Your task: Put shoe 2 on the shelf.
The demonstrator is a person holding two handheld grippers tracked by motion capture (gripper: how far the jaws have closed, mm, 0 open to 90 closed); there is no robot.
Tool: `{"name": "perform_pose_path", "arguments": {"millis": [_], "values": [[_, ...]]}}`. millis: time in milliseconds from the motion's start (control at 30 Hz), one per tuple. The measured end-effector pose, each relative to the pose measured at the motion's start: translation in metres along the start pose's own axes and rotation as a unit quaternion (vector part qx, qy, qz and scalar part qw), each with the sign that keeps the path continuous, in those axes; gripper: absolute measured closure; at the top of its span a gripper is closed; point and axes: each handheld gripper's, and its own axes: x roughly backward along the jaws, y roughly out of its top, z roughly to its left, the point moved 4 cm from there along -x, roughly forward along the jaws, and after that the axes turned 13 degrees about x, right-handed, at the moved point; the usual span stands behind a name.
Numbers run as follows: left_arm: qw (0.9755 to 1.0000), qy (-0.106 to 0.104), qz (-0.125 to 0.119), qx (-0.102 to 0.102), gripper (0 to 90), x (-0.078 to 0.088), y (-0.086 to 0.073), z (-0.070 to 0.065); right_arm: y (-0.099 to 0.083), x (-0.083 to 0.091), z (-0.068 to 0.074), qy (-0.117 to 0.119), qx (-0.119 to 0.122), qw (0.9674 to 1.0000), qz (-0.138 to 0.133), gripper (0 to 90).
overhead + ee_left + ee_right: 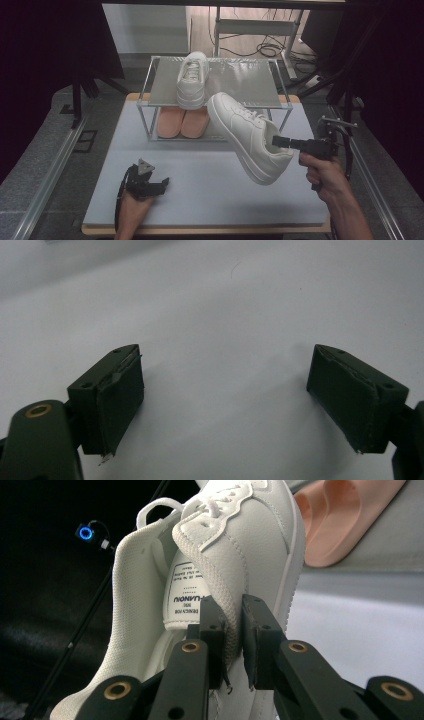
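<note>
My right gripper (278, 141) is shut on the collar of a white sneaker (248, 135), which hangs tilted above the table in front of the shoe rack (270, 80). In the right gripper view the jaws pinch the shoe's padded side wall (235, 605) by the tongue label, and my right gripper (233, 630) sits at the bottom centre. A second white sneaker (192, 80) stands on the rack's top shelf. My left gripper (161, 184) rests low at the front left of the table; in the left gripper view my left gripper (225, 395) is open with nothing between its fingers.
A pair of pink slippers (181, 121) lies on the rack's lower level. The grey table mat (200, 200) spreads under both hands. Metal rails run along the table's left and right sides, and cables lie on the floor behind the rack.
</note>
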Motion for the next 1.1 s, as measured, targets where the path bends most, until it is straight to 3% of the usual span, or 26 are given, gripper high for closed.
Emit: {"name": "perform_pose_path", "arguments": {"millis": [267,533,800,1100], "values": [[1.0000,0.000,0.001,-0.001,15.2,0.000,0.000,0.000,0.021,-0.007,-0.010,-0.018,-0.020,0.9991,-0.034,81.3],[1.0000,0.000,0.001,0.000,15.2,0.000,0.000,0.000,0.045,-0.021,-0.021,-0.051,-0.023,0.9968,-0.058,81.2],[1.0000,0.000,0.002,0.000,15.2,0.000,0.000,0.000,0.069,-0.039,-0.033,-0.099,-0.028,0.9913,-0.082,81.1],[1.0000,0.000,0.003,-0.002,15.2,0.000,0.000,0.001,0.092,-0.068,-0.043,-0.146,-0.023,0.9853,-0.086,80.0]]}}
